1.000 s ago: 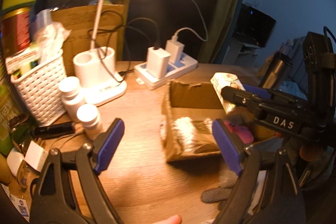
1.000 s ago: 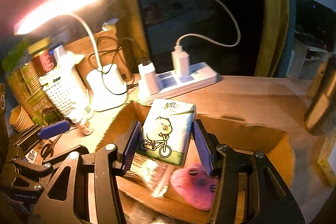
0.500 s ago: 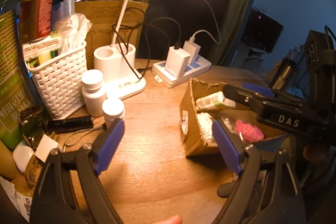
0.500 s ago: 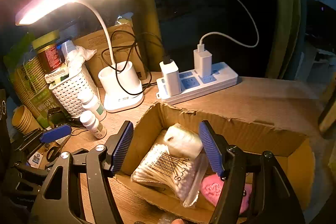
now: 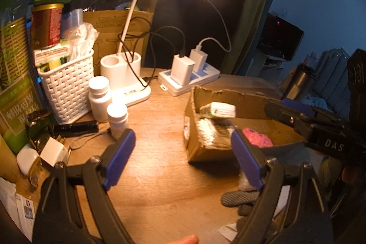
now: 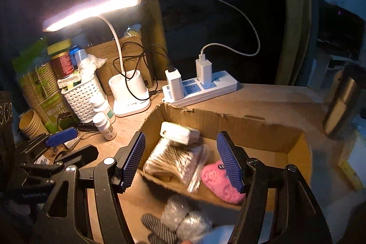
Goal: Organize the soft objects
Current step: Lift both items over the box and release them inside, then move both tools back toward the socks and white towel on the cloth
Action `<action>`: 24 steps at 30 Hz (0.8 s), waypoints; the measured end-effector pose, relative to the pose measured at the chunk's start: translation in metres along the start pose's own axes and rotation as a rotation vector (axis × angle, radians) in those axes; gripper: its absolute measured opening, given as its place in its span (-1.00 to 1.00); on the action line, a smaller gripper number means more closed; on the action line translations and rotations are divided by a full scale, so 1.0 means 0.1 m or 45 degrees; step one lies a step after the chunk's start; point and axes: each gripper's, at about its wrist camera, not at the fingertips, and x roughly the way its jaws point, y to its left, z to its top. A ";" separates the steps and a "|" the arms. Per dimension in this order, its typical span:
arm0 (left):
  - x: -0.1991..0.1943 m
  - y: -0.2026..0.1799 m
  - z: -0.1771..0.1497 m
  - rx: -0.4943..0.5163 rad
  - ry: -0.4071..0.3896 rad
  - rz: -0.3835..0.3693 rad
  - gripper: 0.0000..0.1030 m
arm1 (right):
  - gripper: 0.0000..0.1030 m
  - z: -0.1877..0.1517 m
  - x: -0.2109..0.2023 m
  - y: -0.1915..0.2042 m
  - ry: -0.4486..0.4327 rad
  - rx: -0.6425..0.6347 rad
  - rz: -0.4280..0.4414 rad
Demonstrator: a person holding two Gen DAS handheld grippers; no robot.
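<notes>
A torn cardboard box on the wooden desk holds a white and green tissue pack, which lies on a bag of cotton swabs. Beside them sits a pink soft item. My right gripper hangs open above the box's near side with nothing between its pads. In front of the box lie a bubble-wrap bundle and a grey knitted item. My left gripper stands open and empty over bare desk left of the box. The tissue pack and the pink item show there too.
At the back stand a lit desk lamp, a power strip with two chargers, a white woven basket and two white bottles. Sunglasses and a black flashlight lie left. A metal flask stands right.
My right gripper opened and let go of the tissue pack, which now lies in the box on the cotton swabs. It then drew back. My left gripper shifted left, away from the box.
</notes>
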 end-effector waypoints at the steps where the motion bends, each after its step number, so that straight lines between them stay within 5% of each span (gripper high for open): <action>1: -0.03 -0.02 -0.01 -0.002 -0.004 -0.005 0.68 | 0.33 -0.03 -0.05 -0.01 -0.002 0.001 -0.005; 24: -0.17 -0.53 -0.53 0.069 0.057 -0.080 0.68 | 0.33 -0.90 -0.60 -0.34 0.055 0.102 -0.105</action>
